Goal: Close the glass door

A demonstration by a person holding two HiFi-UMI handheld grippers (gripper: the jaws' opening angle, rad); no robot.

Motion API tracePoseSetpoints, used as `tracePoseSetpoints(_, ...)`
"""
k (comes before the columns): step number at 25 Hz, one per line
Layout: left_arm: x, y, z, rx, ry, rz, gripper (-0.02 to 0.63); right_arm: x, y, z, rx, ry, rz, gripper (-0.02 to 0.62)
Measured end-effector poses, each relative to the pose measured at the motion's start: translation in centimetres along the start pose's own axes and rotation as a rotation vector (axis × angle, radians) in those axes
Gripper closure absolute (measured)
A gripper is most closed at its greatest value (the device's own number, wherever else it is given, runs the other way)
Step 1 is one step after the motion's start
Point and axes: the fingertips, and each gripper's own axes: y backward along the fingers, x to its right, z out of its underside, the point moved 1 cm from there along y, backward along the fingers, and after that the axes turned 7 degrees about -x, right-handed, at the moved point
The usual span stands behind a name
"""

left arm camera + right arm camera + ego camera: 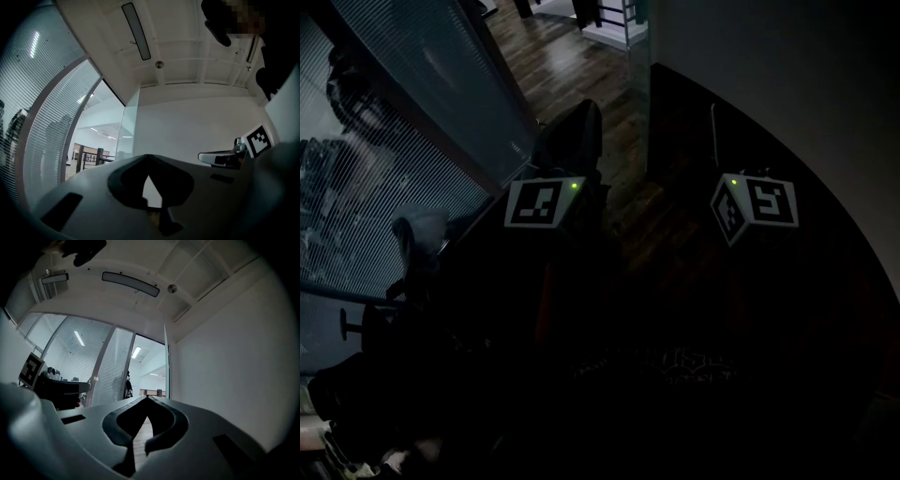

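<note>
Clenched and empty is how both pairs of jaws stand: the left gripper has its tips met with nothing but white wall showing through the gap below them, and the right gripper is pressed together the same way over bare wooden floor. The glass door is ajar, standing out from the near end of that wall and turned almost edge-on to both grippers, neither of which touches it. Of the two, the right gripper is nearer the wall and the left one sits farther out, towards the blind-covered partition that faces the wall across the opening. No handle can be made out on the pane from any view. As I judge it, the main risk is contact with nothing to hold. Shut tips pushed against smooth glass could skid along it, and a push landing on the thin edge would likely glance off towards the wall. A shove that is too hard could send the pane swinging into its frame with a bang. The dim head view also makes the pane's edge easy to misjudge.
</note>
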Motion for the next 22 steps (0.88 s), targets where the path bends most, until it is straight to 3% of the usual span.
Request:
tracePoseSetpoints(12,-2.2,-9.1,0.3,0.005,0.0,-0.039,0.611,5.0,-8.9,0.5,0.002,-0.005,-0.041,0.594)
tracePoseSetpoints(22,-8.4,-16.9,0.8,-0.004,0.0,-0.017,0.611,6.8,-18.0,1.7,-0.013,-0.028,-0.003,0.594)
